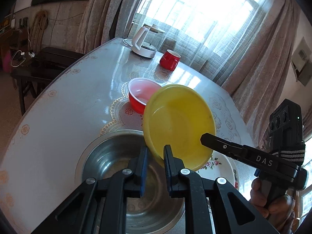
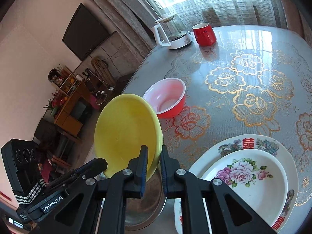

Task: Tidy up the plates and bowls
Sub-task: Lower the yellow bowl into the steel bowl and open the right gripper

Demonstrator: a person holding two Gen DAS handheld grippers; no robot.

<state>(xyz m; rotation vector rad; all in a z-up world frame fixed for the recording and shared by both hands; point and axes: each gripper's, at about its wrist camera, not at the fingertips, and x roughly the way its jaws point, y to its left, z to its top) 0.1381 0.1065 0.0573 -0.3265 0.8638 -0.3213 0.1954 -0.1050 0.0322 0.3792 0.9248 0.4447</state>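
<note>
Both tools grip one yellow bowl (image 1: pixel 179 124) by its rim, lifted clear of the surface (image 2: pixel 253 74) and tilted steeply on edge. The left tool (image 1: pixel 155 152) is nearly closed, its two pads pinching the bowl's lower rim. The right tool (image 2: pixel 153 153) is closed as far as the rim allows, on the near edge of the same bowl. In the left wrist view the right tool reaches in from the right, a hand (image 1: pixel 273 200) around its handle.

Landmark: the yellow bowl. Directly beneath it sits a steel bowl (image 1: pixel 117 156), upright on the surface. Just behind it stands a red bowl (image 2: pixel 167 97) with a pale interior, upright. To its right, two floral plates are stacked: a smaller white plate (image 2: pixel 251 181) resting inside a larger patterned plate (image 2: pixel 253 141). Well behind the bowl, near the far edge by the curtained window, stand a red mug (image 2: pixel 204 33) and, beside it, a white kettle (image 2: pixel 171 34).
</note>
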